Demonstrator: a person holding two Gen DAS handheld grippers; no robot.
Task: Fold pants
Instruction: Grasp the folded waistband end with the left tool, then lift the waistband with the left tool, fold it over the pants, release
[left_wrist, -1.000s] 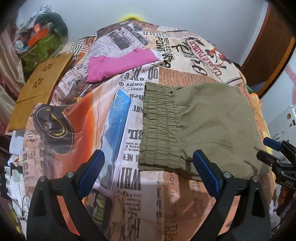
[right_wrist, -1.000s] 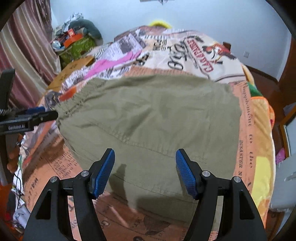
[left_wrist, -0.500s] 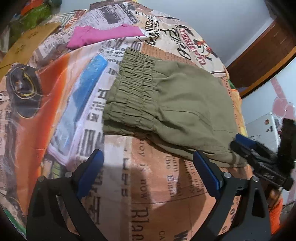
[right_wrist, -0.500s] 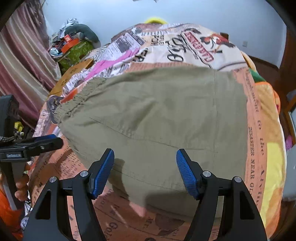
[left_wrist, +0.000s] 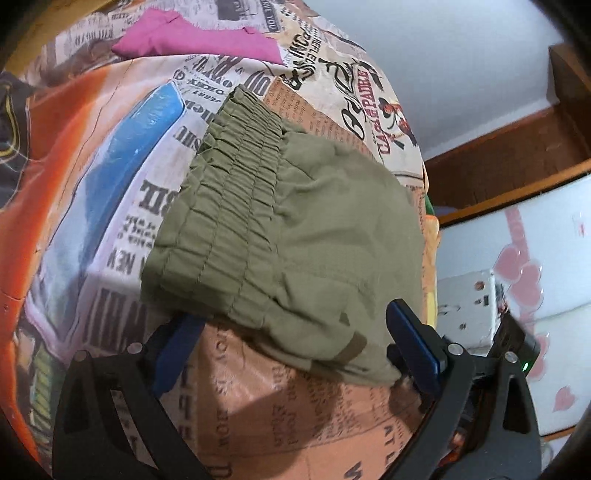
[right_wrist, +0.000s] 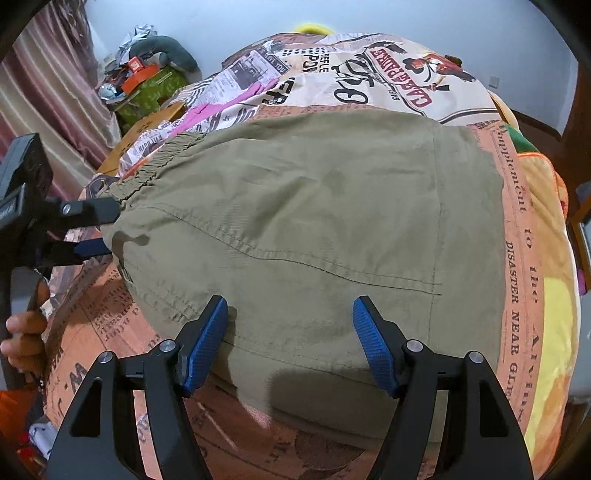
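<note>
Olive pants (left_wrist: 295, 236) lying partly folded on the bed (left_wrist: 258, 424), gathered waistband (left_wrist: 232, 192) to the left, flat cloth spreading right. Compared with a second ago, both grippers lower and closer to the near edge of the pants, the left view also tilted and swung round so that the waistband corner now sits right between its jaws. Left gripper (left_wrist: 295, 354) wide open, nothing clamped: left pad tucked just beneath the near waistband corner, right pad beside the fold edge on the far side, cloth spanning the gap between the jaws but not pinched. Right gripper (right_wrist: 291, 343) likewise well open and empty, its width hardly altered over the last second; both blue pads now resting over the near hem of the pants (right_wrist: 314, 229), hem edge passing between and just below the jaws. In the right view, left gripper (right_wrist: 92, 229) seen at the far left, level with the waistband end, a hand (right_wrist: 22, 343) on its handle below. Pink garment (left_wrist: 199, 37) well beyond the jaws, apart from the pants. Reading for the task: approach for the next fold nearly finished, both jaws lined up along the near edge, one at the waistband end and one at the leg end; closing on the edge probably next, then lifting it over. Risk of catching only the top layer, or the sheet with it.
</note>
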